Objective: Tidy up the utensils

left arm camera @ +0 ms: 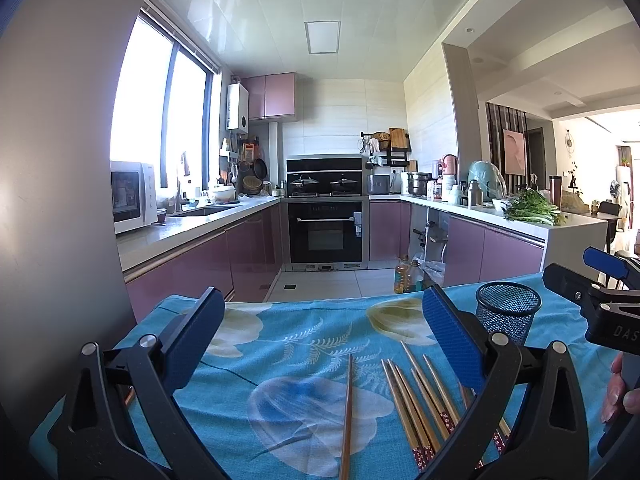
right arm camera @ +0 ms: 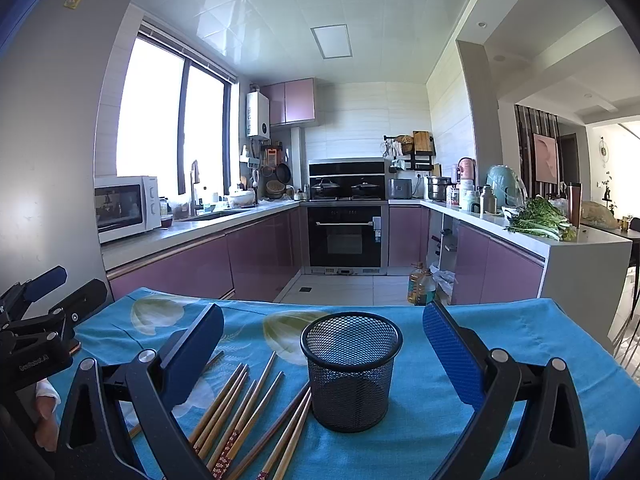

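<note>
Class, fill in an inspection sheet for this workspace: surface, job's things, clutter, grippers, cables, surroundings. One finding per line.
Surface: table under a blue floral cloth.
Job's things: mesh cup upright and empty; chopsticks loose on the cloth to its left, one chopstick lying apart.
Clutter: nothing seen on the cloth.
Grippers: left gripper open over the chopsticks; right gripper open, framing the cup.
Cables: nothing seen.
Surroundings: kitchen with oven, microwave, greens on the counter, oil bottles on the floor.

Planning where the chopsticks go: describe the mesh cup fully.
The mesh cup is a black round holder of what looks like wire mesh, with a solid rim and base band. It stands upright on the blue floral tablecloth, looks empty, and nothing grips it. The chopsticks lie just to its left; the nearest seem to reach its base.
</note>
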The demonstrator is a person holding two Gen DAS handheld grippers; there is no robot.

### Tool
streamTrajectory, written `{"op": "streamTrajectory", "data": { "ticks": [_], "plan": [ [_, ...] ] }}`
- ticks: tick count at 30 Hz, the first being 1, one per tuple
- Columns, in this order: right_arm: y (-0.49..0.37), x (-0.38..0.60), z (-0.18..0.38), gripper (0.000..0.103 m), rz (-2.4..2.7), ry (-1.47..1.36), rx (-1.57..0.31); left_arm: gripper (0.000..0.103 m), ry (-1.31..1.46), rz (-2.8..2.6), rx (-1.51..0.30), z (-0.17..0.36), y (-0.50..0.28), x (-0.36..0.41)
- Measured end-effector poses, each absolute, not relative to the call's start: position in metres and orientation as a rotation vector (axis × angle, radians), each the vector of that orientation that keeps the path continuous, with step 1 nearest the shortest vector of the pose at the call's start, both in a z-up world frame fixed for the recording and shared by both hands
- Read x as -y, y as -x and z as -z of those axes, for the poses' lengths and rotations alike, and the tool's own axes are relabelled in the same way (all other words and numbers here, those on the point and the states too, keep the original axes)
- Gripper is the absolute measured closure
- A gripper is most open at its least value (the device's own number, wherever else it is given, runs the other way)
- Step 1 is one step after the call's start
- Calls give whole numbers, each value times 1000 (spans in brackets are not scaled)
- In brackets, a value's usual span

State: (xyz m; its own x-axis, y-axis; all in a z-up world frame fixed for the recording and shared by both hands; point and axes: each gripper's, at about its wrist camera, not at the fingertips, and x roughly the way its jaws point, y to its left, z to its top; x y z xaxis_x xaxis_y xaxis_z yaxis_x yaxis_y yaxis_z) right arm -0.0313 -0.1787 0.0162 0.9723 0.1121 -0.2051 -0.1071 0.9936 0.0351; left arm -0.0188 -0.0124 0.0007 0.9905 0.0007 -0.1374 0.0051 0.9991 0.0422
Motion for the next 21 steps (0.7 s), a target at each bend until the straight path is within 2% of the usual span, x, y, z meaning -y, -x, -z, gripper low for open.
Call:
{"op": "streamTrajectory", "data": {
  "ticks": [21],
  "plan": [
    [23, 179, -12, 6, -154, -29, -257, 5, -61, 11, -180, 6, 10, 13]
  ]
}}
